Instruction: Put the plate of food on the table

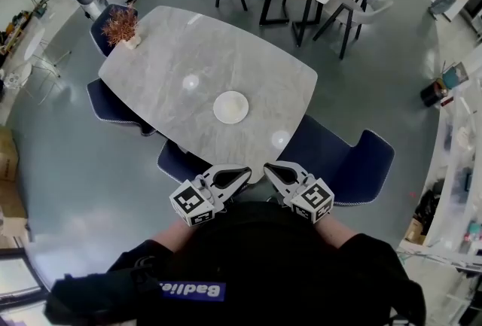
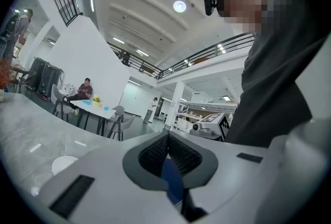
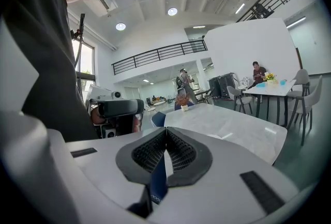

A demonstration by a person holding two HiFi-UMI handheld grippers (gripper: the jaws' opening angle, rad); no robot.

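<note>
Left claw (image 1: 242, 171) and right claw (image 1: 269, 169) are held side by side against the person's torso, tips angled toward each other. Each claw is seen pressed together at the tips, with nothing pinched. The white plate (image 1: 230, 107) is found ahead of both claws, well apart from them, lying flat on the grey marble desk (image 1: 173, 61). The desk's near edge is located just beyond the claw tips. A potted plant (image 1: 120, 25) is noted far ahead to the left.

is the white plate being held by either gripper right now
No, the white plate lies on the grey table, well apart from the left gripper and the right gripper, both shut on nothing.
</note>
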